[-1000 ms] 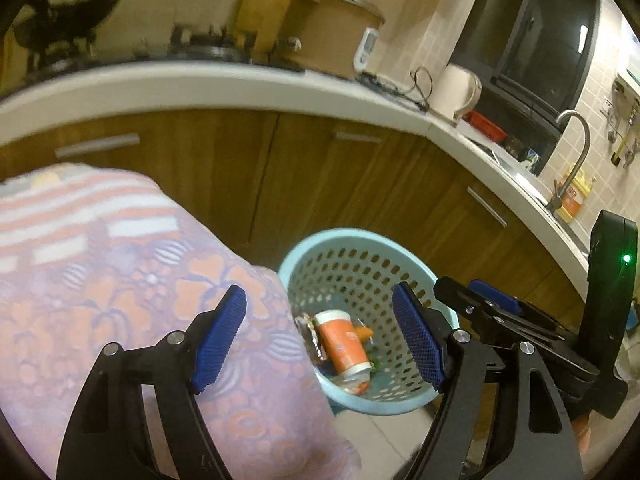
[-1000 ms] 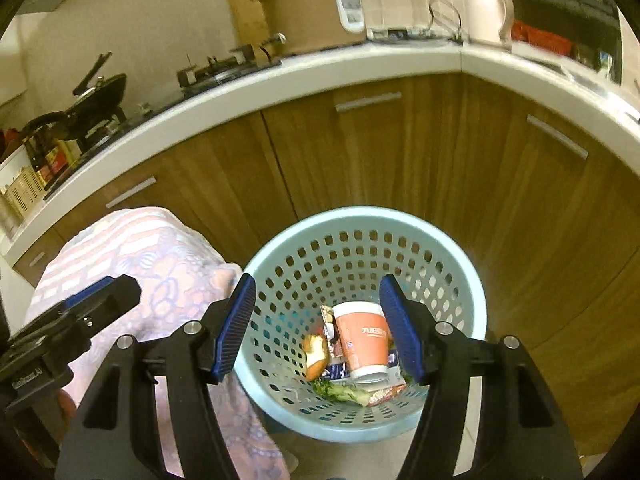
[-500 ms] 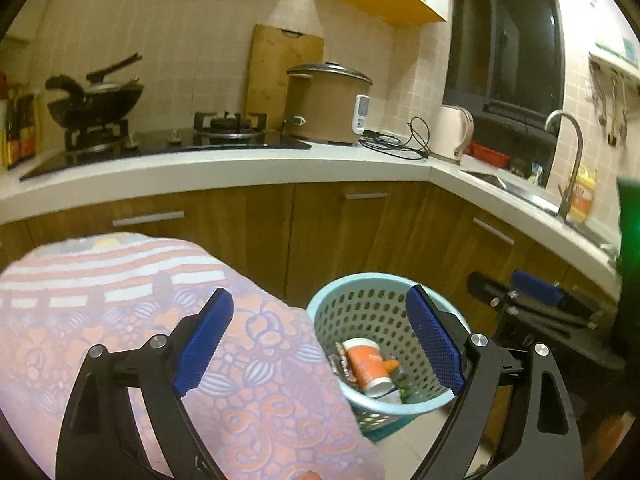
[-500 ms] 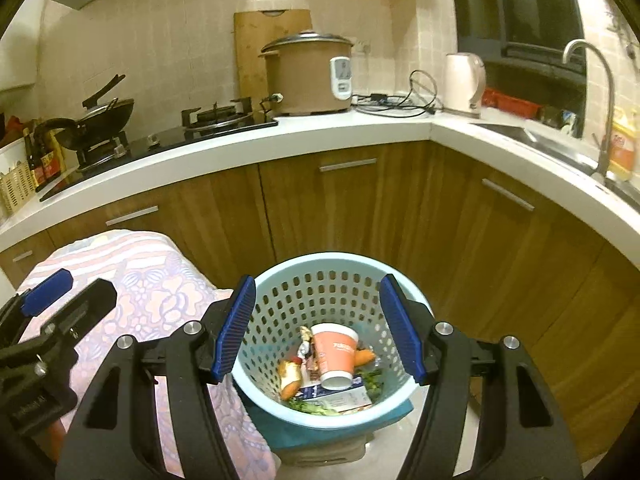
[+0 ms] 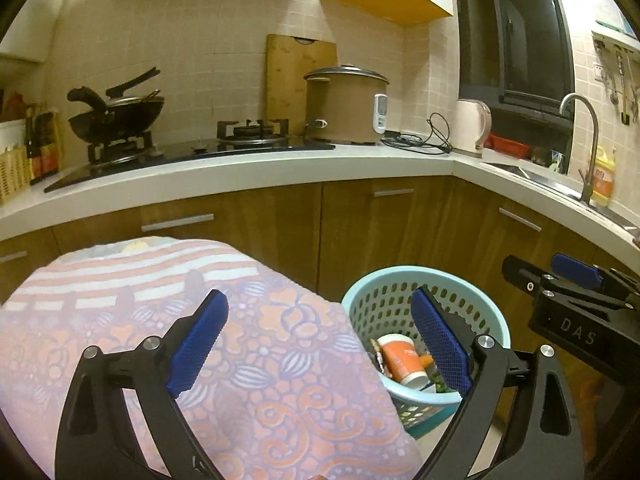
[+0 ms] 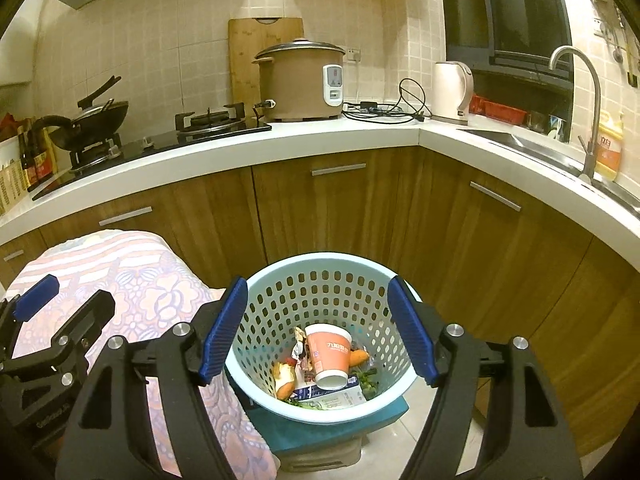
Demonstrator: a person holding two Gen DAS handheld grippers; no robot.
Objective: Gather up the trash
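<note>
Both my claws are empty: the left claw [image 5: 318, 344] and the right claw [image 6: 316, 330] have each just been spreading their blue pads, with nothing between them. Just under the right one sits the pale blue perforated plastic basket [image 6: 280, 280], perched on a darker teal box [image 6: 344, 428]; inside lie an orange paper cup [image 6: 328, 354] on its side, a bitten piece of fruit [image 6: 285, 378], a flat printed carton [image 6: 332, 396] and some greens. I judge the dropping step done, so the next move calls for finding more rubbish, though none shows outside the basket. Beside the basket, under my left claw, bulges a pink-and-orange floral cloth [image 5: 120, 320] that crowds that side. Beyond are brown wooden cabinet doors [image 6: 336, 208], then the white worktop [image 6: 320, 140] carrying a tan rice cooker [image 6: 300, 80] and a cream kettle [image 6: 452, 92].
</note>
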